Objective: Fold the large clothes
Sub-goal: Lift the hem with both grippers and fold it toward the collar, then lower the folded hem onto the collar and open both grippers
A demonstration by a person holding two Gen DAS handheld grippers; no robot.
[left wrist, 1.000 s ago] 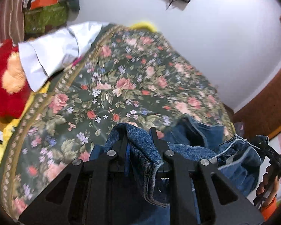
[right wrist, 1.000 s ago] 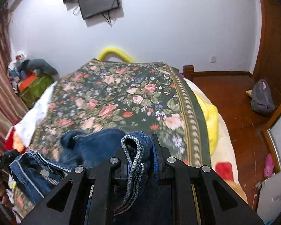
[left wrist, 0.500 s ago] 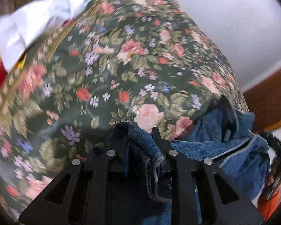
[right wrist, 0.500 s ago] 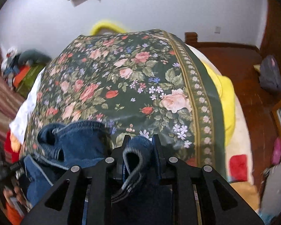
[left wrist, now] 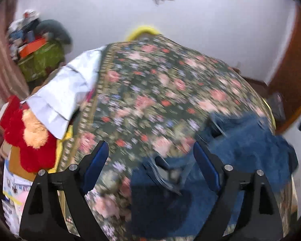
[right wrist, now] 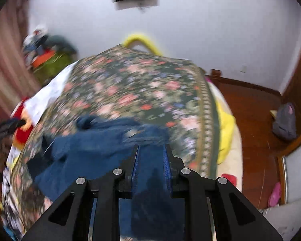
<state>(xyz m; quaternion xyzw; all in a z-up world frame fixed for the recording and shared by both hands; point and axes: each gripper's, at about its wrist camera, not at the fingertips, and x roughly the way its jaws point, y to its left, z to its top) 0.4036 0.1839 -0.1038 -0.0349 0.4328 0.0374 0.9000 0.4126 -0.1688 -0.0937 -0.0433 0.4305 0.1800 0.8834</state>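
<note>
Denim jeans [left wrist: 240,154] lie crumpled on the floral bedspread [left wrist: 150,92], near the bed's near edge; both frames are smeared with motion, so seams and waistband are hard to make out.

From my left hand-held gripper [left wrist: 150,158] the heap sits ahead and to the right. Its jaws have just been opening and now stand wide, with only flat cloth and bedspread beneath the gap and nothing pressed by the blue pads [left wrist: 205,165]. I judge that corner released.

From my right hand-held gripper [right wrist: 151,152] the mass spreads ahead and to the left. Jaws there are narrow, with a strip of denim running up between the pads [right wrist: 167,160], so I read this one as holding the jeans [right wrist: 94,146].

Long axis: as far as blur allows, the garment runs across the bed from one gripper towards the other, not up towards the headboard. The right hand is on the cloth; the left is free and just beside it, so the next re-grasp likely falls to the left, reaching rightward.

View differences: the left view shows the open jaws and the white sheet [left wrist: 64,94] at the bed's left side; only the right view shows the pinched strip, the yellow bedding [right wrist: 225,128] and wooden floor [right wrist: 254,120] beyond the bed's right side.
</note>
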